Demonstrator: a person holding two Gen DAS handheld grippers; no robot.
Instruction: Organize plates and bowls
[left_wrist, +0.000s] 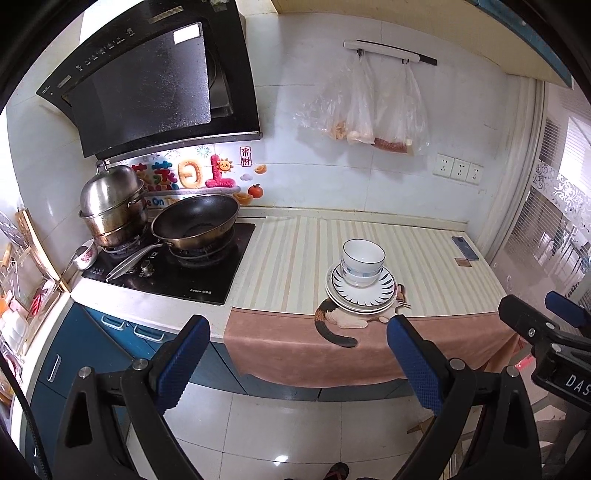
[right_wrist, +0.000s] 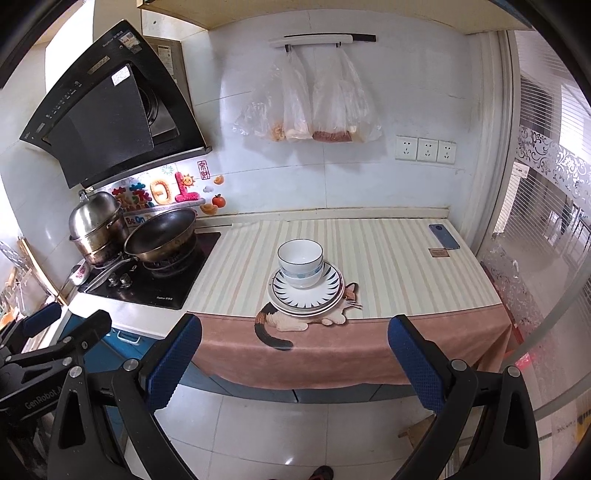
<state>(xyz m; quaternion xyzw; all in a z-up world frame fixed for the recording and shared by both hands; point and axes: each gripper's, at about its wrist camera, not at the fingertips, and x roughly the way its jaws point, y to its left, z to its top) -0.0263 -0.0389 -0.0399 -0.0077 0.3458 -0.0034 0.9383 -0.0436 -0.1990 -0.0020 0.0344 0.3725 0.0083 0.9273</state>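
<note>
Both the left tongs (left_wrist: 295, 354) and the right tongs (right_wrist: 295, 354) hang spread wide and empty over the floor, well back from the counter (right_wrist: 388, 258). Near its front edge, on a cat-print cloth (right_wrist: 332, 354), two nested bowls (right_wrist: 301, 264) sit on a small stack of plates (right_wrist: 306, 295). All look like glazed ceramic: stiff, slick, breakable, fairly heavy together. Pinching a bowl rim, wall between the pads, seems safest; the plates' count is hard to tell.
</note>
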